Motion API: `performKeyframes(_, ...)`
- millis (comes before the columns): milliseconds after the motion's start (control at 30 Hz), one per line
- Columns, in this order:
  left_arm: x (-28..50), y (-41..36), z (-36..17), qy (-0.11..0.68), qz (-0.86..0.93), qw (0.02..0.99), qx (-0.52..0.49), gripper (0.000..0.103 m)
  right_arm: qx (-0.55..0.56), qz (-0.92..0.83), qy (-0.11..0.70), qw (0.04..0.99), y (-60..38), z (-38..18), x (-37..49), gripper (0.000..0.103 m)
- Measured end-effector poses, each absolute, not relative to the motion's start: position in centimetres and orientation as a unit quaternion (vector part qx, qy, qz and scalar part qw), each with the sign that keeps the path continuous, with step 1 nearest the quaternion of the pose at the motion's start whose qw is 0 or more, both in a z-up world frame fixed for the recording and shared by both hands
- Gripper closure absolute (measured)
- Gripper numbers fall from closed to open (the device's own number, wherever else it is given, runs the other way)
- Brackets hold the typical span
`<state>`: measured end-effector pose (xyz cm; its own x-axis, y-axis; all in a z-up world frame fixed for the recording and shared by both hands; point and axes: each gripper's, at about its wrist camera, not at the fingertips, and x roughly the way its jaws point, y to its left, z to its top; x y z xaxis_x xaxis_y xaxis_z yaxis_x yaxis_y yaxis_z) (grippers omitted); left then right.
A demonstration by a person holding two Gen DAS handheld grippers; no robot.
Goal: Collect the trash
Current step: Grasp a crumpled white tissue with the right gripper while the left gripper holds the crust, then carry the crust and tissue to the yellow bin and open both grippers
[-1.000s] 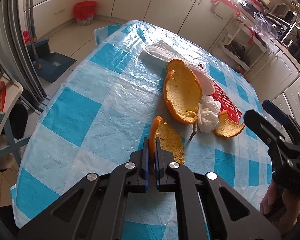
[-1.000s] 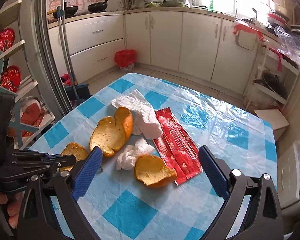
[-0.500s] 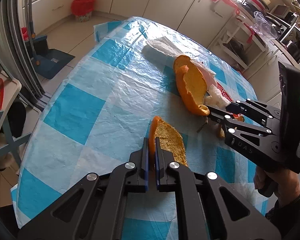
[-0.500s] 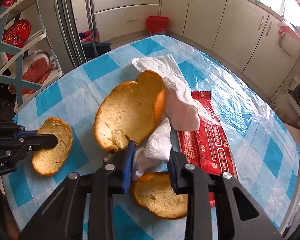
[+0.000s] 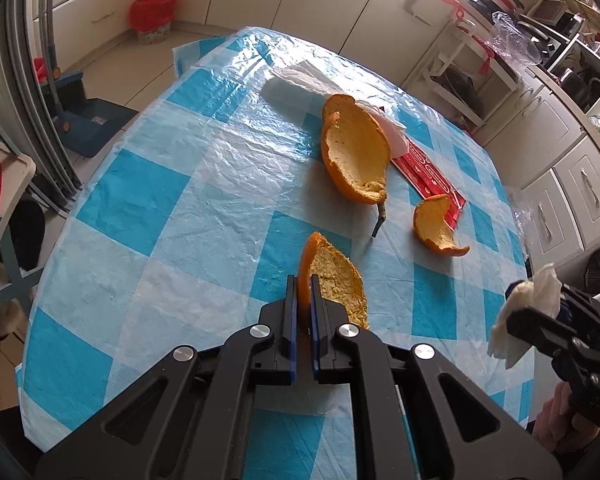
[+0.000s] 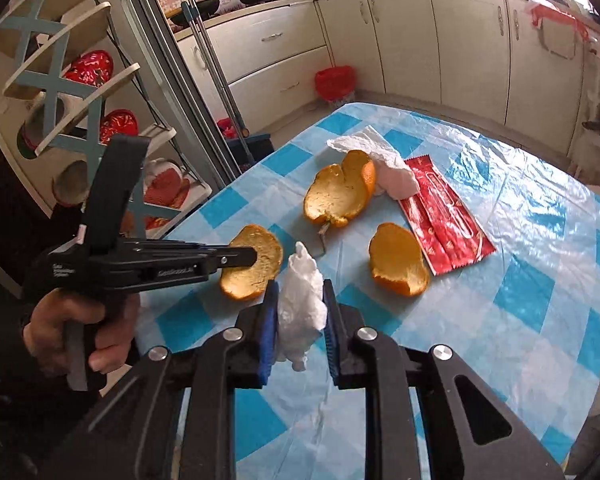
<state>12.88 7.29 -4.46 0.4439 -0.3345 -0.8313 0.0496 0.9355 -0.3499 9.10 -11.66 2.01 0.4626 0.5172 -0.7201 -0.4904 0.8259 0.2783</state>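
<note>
Right gripper [image 6: 299,312] tilted down, pinching tissue [image 6: 302,306]

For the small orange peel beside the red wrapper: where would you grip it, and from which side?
Grip the small orange peel by its raised curled rim, coming down from above on the side away from the red wrapper. It lies cupped, pith up, so the rim stands clear of the tablecloth for one finger inside, one outside.

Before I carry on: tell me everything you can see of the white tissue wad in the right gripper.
The tissue wad is crumpled white paper, soft and creased, standing roughly upright with a pointed top and a loose tail below. The right gripper has just closed its blue pads on the wad's middle. It is lifted clear of the checked tablecloth, touching nothing else. The left wrist view shows it at the table's edge.
</note>
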Motion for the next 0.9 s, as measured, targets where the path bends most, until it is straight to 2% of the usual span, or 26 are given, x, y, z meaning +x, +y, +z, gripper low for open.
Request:
performKeyframes(433,8.0,1.6,-0.5,0.453,-0.236,0.852,-0.111,0.098,0.042,0.156,0.408,0.899,-18.8,2.6,4.4,0.081)
performKeyframes(900,4.0,-13.6,2.4,0.437,-0.346,0.829,-0.041,0.098,0.146,0.018,0.388,0.910,-32.0,1.9,-0.9,0.081)
